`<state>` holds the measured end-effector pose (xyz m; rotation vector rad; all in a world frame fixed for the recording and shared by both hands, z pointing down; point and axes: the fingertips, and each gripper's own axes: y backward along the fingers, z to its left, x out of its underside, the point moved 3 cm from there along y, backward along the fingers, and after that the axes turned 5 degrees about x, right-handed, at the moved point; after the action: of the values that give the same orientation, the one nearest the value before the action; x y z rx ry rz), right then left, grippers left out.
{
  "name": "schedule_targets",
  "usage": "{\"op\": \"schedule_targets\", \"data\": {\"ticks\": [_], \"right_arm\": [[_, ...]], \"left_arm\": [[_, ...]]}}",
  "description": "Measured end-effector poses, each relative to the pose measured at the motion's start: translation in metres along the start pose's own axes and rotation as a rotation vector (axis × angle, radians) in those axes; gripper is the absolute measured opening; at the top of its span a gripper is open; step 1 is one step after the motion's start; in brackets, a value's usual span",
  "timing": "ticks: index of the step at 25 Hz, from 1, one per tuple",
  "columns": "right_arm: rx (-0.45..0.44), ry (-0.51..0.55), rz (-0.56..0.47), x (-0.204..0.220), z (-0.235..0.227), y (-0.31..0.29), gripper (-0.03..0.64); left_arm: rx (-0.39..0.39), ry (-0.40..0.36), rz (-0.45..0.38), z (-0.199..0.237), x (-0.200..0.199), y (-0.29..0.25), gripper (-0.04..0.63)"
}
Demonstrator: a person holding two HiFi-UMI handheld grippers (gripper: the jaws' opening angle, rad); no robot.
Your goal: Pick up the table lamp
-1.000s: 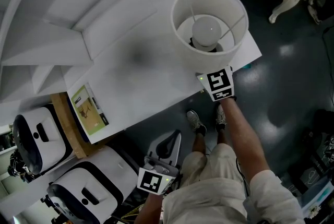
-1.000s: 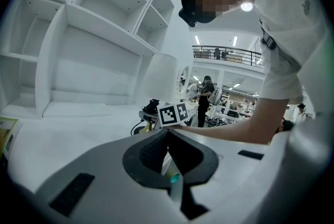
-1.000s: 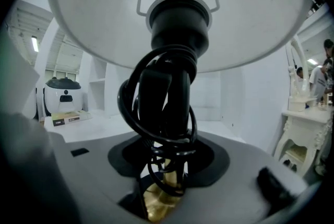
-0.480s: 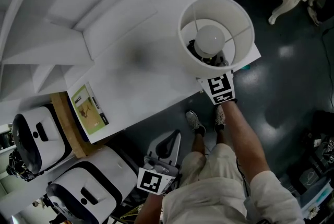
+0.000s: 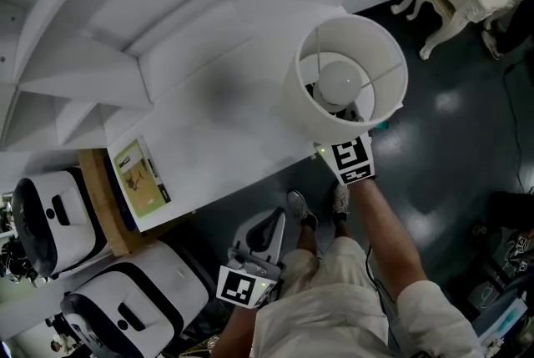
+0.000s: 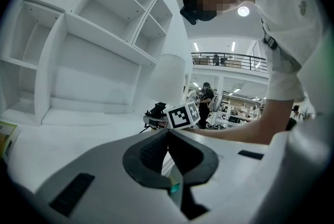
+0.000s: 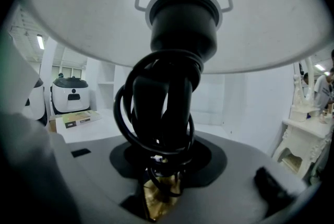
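lift under way: the white drum-shaded, black-stemmed table lamp has risen, probably clear of the white worktop, overhanging its near edge. the right hand-held gripper, jaws just closing, clamps the cord-wrapped stem; the left hand-held gripper hangs closed, empty. open dark floor beyond.

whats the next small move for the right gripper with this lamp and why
Probably hold the grip and raise the right gripper straight up. Its jaws have just been closing on the cord-wrapped stem of the table lamp between them, and the shade sits near the table edge; base clearance isn't visible.
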<state>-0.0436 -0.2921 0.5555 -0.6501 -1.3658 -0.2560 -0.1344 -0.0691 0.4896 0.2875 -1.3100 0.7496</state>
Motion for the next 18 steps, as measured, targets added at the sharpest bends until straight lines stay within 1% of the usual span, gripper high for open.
{"op": "schedule_targets", "data": {"ticks": [4,8,13,18], "right_arm": [[-0.009,0.004,0.000,-0.019,-0.002,0.013,0.149],[-0.024,0.022,0.029,-0.028,-0.003,0.025,0.149],[-0.041,0.025,0.012,-0.050,-0.003,0.048,0.149],[-0.053,0.024,0.019,-0.067,-0.002,0.073,0.149]], "left_arm": [[-0.003,-0.005,-0.003,-0.007,-0.013,0.002,0.011],[-0.005,-0.001,-0.023,-0.018,-0.025,0.002,0.010],[-0.006,-0.021,-0.035,-0.033,-0.031,0.011,0.010],[-0.023,-0.032,-0.048,-0.041,-0.040,0.020,0.009]]}}
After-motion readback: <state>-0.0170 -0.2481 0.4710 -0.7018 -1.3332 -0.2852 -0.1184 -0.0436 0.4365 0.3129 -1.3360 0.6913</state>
